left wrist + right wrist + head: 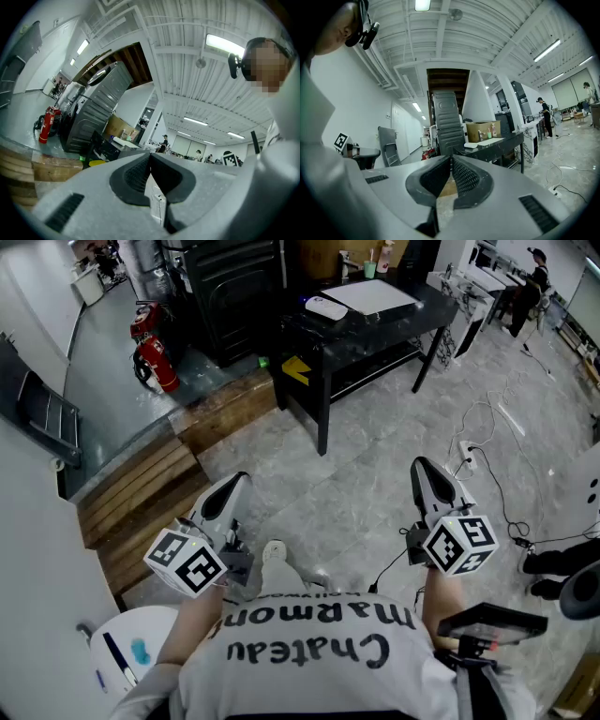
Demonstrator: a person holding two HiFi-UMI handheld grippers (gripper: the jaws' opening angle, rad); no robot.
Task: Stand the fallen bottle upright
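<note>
I stand on the grey floor some way short of a black table (375, 329). At its far edge stand a small green cup (370, 268) and a pale upright bottle (386, 256), also in the right gripper view as small bottles (491, 132) beside a cardboard box. A white rounded object (325, 307) lies on the near left of the tabletop; I cannot tell whether it is a bottle. My left gripper (234, 486) (150, 154) and my right gripper (422, 467) (451, 157) are held level in front of me, both shut and with nothing in them.
Red fire extinguishers (155, 357) stand at the left beside a black cabinet (230, 287). A wooden step (150, 493) runs along the left. Cables and a power strip (466, 457) lie on the floor at the right. A small white round table (131, 643) is at my lower left.
</note>
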